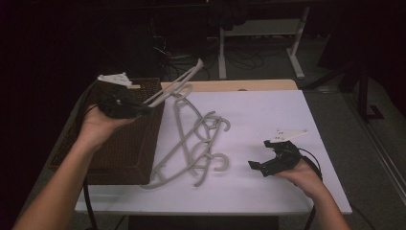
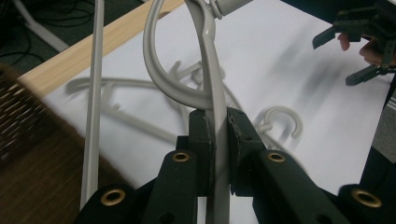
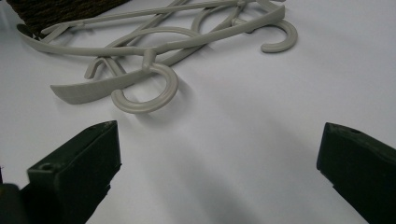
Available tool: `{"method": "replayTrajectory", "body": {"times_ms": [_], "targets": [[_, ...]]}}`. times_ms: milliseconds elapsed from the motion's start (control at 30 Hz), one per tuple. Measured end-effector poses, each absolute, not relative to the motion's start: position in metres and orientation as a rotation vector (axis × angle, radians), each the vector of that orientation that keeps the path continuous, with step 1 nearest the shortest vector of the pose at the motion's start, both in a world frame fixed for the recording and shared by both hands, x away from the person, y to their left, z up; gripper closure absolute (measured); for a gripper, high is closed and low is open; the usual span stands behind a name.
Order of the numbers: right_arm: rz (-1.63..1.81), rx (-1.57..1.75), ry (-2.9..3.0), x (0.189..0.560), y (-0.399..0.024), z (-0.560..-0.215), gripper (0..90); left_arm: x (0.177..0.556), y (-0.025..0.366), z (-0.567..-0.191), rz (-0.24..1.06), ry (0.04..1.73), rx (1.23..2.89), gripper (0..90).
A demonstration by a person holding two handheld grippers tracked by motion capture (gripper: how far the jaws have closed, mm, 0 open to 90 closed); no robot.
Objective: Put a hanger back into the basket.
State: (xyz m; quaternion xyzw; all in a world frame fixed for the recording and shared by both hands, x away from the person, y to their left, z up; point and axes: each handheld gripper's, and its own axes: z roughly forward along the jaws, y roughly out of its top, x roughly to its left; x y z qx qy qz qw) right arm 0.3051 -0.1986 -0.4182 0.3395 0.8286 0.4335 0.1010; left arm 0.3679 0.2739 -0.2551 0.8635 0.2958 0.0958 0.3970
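My left gripper is held up over the brown wicker basket, shut on a grey plastic hanger that slants up to the right. Up close, its jaws clamp the hanger on the arm just below the hook, at the gripper's tip. More grey hangers lie tangled on the white table top. My right gripper rests low at the right, open and holding nothing. Its wide-apart jaws face the tangled hangers.
The basket sits at the table's left side, its right edge touching the hanger pile. A wooden strip runs along the table's far edge. The right gripper appears far off in the left gripper view. Dark floor and desk legs lie beyond.
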Motion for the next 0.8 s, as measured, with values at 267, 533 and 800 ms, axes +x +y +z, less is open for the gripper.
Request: {"method": "replayTrajectory", "body": {"times_ms": [267,533,800], "targets": [[1.260,1.004,2.452,0.305,-0.198,-0.421,0.0,0.357,0.341,-0.266,0.274,0.841,2.166,82.0],[1.240,1.014,2.453,0.306,-0.197,-0.422,0.0,0.344,0.384,-0.288,0.252,0.917,2.146,82.0],[1.229,1.016,2.456,0.307,-0.197,-0.424,0.0,0.349,0.400,-0.307,0.226,0.956,2.154,81.9]]}}
